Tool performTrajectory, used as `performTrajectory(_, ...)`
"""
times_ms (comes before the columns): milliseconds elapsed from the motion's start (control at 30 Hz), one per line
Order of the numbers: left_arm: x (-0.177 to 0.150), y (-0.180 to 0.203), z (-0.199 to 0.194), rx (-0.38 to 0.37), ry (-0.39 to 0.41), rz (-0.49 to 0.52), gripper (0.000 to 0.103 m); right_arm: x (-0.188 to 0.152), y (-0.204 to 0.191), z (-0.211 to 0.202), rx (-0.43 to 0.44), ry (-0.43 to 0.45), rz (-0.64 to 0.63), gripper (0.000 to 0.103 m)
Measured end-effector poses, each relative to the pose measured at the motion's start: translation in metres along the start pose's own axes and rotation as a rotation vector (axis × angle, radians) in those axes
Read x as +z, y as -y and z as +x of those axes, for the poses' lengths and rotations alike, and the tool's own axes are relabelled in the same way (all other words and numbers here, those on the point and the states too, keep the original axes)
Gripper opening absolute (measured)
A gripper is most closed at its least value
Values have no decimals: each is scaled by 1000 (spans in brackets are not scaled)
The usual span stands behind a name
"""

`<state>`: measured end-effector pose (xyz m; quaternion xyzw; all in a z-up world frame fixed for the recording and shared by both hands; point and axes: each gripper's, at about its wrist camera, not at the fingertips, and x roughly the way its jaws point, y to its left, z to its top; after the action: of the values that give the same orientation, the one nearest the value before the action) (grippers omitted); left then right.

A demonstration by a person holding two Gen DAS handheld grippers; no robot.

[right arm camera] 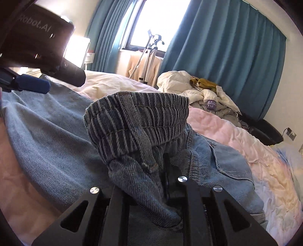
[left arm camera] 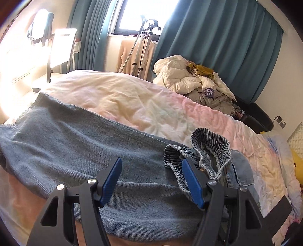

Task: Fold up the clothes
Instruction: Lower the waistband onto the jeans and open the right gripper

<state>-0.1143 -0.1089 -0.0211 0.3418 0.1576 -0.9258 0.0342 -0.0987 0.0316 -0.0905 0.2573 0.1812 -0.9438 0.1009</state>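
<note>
1. Pastel bed (left arm camera: 151,106) fills mid-frame; denim trousers (left arm camera: 66,136) lie across it.
2. Left claw (left arm camera: 151,181) spread, empty; right claw (right arm camera: 151,189) pinching the elastic waistband (right arm camera: 136,121).
3. Risk: the bunched waistband could slip free or drag the fold askew.

A home bedroom: a bed (left arm camera: 144,106) under a rumpled pink quilt is filling the room, teal curtains (left arm camera: 217,47) are hanging beside a bright window (left arm camera: 144,15), and a heap of clothes (left arm camera: 198,79) is lying at the bed's far edge.
</note>
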Motion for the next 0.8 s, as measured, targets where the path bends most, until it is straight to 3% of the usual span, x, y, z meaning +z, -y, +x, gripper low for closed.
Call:
performTrajectory(300,1,3,0,-42,16,17,68,0,-4,3,36,-57,-40,19)
performTrajectory(400,1,5,-1,-60,19,21,68,-2,-3,-3,68,-92,-68,29)
performTrajectory(467,1,5,-2,-69,21,23,68,-3,-1,-8,98,-113,-81,49)
performTrajectory(533,0,5,-2,-75,17,19,68,-4,0,-16,135,-124,-105,56)
performTrajectory(600,0,4,-1,-79,12,14,68,-5,2,-25,183,-129,-131,78)
performTrajectory(800,-3,-4,4,-105,-31,-28,68,-5,17,-61,350,-151,-88,80)
